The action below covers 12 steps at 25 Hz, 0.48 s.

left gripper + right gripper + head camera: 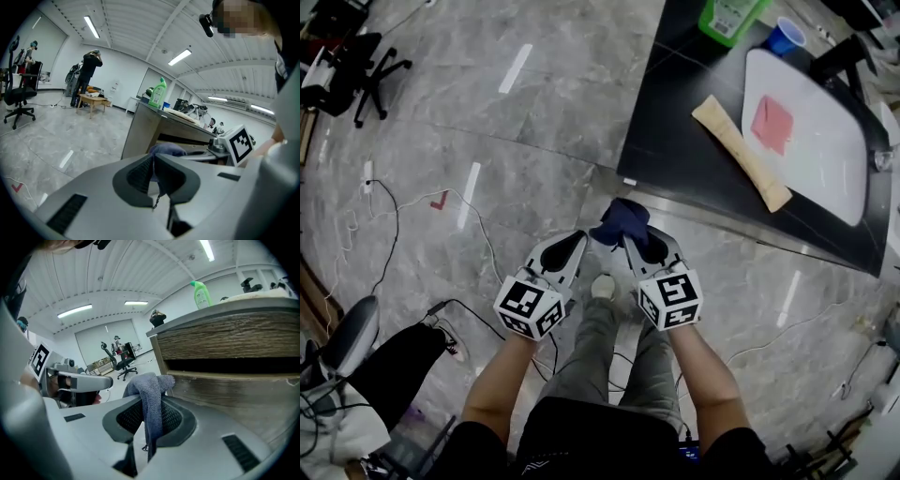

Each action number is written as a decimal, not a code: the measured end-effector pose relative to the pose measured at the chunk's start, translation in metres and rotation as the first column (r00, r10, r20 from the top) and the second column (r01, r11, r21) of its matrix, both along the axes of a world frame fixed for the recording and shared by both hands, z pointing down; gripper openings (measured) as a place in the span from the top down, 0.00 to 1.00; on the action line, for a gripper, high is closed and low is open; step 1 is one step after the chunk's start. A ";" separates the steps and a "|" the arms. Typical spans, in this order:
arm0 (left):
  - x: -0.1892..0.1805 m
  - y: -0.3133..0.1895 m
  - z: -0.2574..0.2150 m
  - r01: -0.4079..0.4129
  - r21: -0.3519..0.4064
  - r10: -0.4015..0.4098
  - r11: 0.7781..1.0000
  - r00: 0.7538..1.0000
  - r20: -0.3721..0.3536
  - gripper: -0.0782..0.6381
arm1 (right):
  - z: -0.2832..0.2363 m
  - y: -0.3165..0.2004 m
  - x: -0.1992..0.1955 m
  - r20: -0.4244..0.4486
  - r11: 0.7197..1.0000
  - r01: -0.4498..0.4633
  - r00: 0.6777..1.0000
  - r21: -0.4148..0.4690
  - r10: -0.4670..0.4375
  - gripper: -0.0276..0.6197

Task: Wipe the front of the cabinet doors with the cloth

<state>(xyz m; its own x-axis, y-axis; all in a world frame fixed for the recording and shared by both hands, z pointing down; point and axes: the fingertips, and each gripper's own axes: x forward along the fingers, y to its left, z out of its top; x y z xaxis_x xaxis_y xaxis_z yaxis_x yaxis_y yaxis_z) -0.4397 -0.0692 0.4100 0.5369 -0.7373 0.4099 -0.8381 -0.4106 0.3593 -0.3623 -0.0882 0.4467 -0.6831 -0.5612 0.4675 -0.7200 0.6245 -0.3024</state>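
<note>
Right claw [151, 414] clamped on blue-grey cloth [149, 383]: wad bunched over tips, tail hanging down between pads. Left claw [154, 164] closed, nothing in it that I can see, just beside right. Wood-grain cabinet door [234, 397] close ahead of cloth, below dark recess [234, 365]; no contact yet, I judge. Doing it well: bring wad to door, not bare tips; light pressure, long overlapping strokes; firm pinch so cloth doesn't drag out.
</note>
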 end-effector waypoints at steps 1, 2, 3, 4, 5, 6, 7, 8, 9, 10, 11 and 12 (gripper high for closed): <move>0.001 -0.002 0.002 -0.007 0.001 0.007 1.000 1.000 0.000 0.87 | 0.002 -0.002 0.001 0.000 1.000 -0.009 1.000 0.004 0.009 0.85; 0.003 -0.003 0.003 -0.011 0.002 0.011 1.000 1.000 -0.002 0.87 | 0.005 -0.004 0.004 -0.002 1.000 -0.017 1.000 0.007 0.017 0.85; 0.005 -0.004 0.004 -0.011 0.002 0.011 1.000 1.000 -0.003 0.87 | 0.007 -0.005 0.008 -0.004 1.000 -0.025 1.000 0.008 0.025 0.85; 0.008 -0.005 0.005 -0.006 0.002 0.006 1.000 1.000 -0.002 0.87 | 0.009 -0.007 0.012 -0.006 0.999 -0.032 0.999 0.010 0.032 0.85; 0.011 -0.006 0.007 0.001 0.003 -0.001 1.000 1.000 0.001 0.87 | 0.011 -0.010 0.017 -0.006 0.999 -0.039 0.999 0.015 0.039 0.85; 0.014 -0.009 0.008 0.008 0.006 -0.008 1.000 1.000 0.005 0.87 | 0.012 -0.014 0.024 -0.003 0.999 -0.045 0.999 0.021 0.045 0.85; 0.019 -0.011 0.009 0.010 0.009 -0.010 1.000 1.000 0.011 0.87 | 0.012 -0.018 0.031 0.002 0.998 -0.053 0.999 0.028 0.053 0.85; 0.025 -0.013 0.010 0.007 0.012 -0.007 1.000 1.000 0.016 0.87 | 0.012 -0.022 0.040 0.009 0.998 -0.062 0.998 0.033 0.062 0.85; 0.032 -0.013 0.010 0.001 0.014 -0.001 1.000 1.000 0.020 0.87 | 0.011 -0.023 0.049 0.014 0.997 -0.072 0.997 0.036 0.071 0.85; 0.039 -0.012 0.010 -0.004 0.016 0.004 1.000 1.000 0.023 0.87 | 0.011 -0.022 0.059 0.016 0.996 -0.079 0.997 0.039 0.078 0.85; 0.045 -0.011 0.008 -0.006 0.019 0.006 1.000 1.000 0.024 0.87 | 0.010 -0.021 0.068 0.013 0.996 -0.083 0.997 0.042 0.082 0.85; 0.052 -0.009 0.008 -0.006 0.020 0.005 1.000 1.000 0.022 0.87 | 0.010 -0.020 0.079 0.007 0.995 -0.085 0.996 0.046 0.085 0.85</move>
